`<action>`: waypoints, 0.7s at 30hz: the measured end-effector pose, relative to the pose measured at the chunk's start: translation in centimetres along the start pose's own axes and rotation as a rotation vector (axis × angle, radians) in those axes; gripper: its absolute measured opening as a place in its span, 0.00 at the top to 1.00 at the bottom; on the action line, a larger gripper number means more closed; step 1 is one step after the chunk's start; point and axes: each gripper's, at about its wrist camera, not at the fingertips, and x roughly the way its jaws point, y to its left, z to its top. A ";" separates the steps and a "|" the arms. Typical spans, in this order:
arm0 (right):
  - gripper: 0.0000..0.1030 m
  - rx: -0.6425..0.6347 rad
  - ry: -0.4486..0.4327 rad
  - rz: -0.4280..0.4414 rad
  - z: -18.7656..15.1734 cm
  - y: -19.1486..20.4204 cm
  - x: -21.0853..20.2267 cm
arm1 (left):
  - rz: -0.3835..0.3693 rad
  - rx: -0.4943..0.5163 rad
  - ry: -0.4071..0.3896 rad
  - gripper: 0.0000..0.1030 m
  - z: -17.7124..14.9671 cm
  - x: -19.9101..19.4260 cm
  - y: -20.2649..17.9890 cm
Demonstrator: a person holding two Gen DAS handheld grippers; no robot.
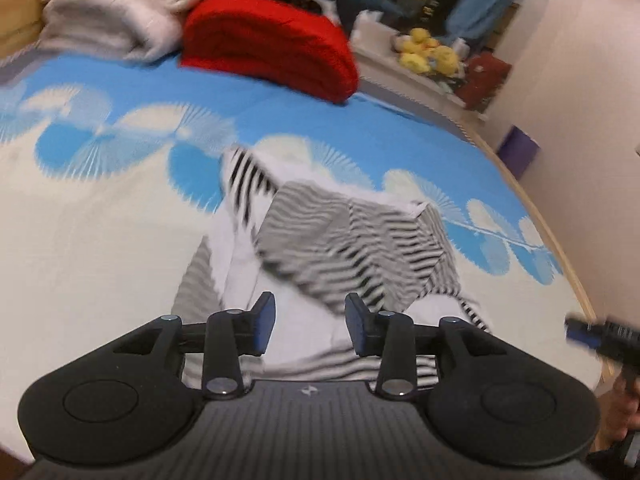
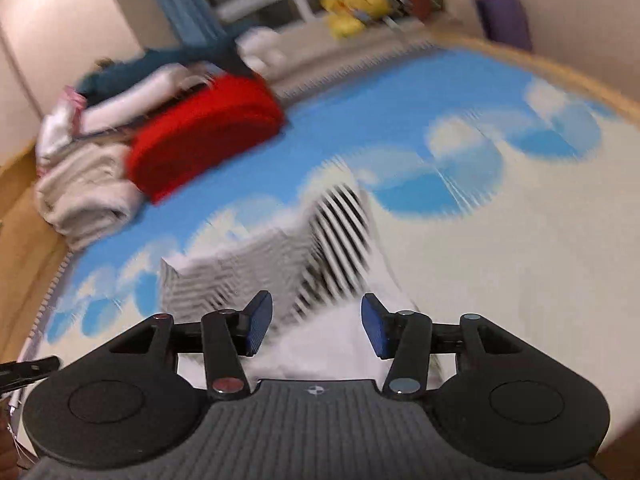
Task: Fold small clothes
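Note:
A small black-and-white striped garment (image 1: 340,240) lies crumpled and partly folded over on the blue and white bedsheet (image 1: 100,240). My left gripper (image 1: 310,320) hovers over its near white part, jaws open, nothing between the blue pads. The right gripper (image 1: 600,334) pokes in at the right edge of the left wrist view. In the right wrist view the striped garment (image 2: 280,264) is blurred, just beyond my right gripper (image 2: 316,324), whose jaws also stand open and empty above the white cloth.
A folded red cloth (image 1: 272,48) and a pale blanket pile (image 1: 108,12) sit at the far side of the bed. Yellow plush toys (image 1: 428,52) lie on a ledge behind. The bed's wooden rim (image 1: 560,256) runs along the right, near a purple box (image 1: 518,148).

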 end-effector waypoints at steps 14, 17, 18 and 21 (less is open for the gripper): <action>0.50 0.191 0.332 -0.187 -7.6 -5.2 6.7 | 0.212 -0.242 0.313 0.21 -4.7 7.0 3.7; 0.50 0.190 0.363 -0.210 -8.0 -5.2 7.4 | 0.264 -0.220 0.355 0.21 -5.3 8.4 3.7; 0.50 0.179 0.378 -0.217 -8.3 -4.9 7.8 | 0.274 -0.219 0.378 0.21 -5.6 8.7 3.9; 0.50 0.140 0.422 -0.243 -8.9 -4.5 8.7 | 0.316 -0.204 0.448 0.47 -6.7 9.4 4.9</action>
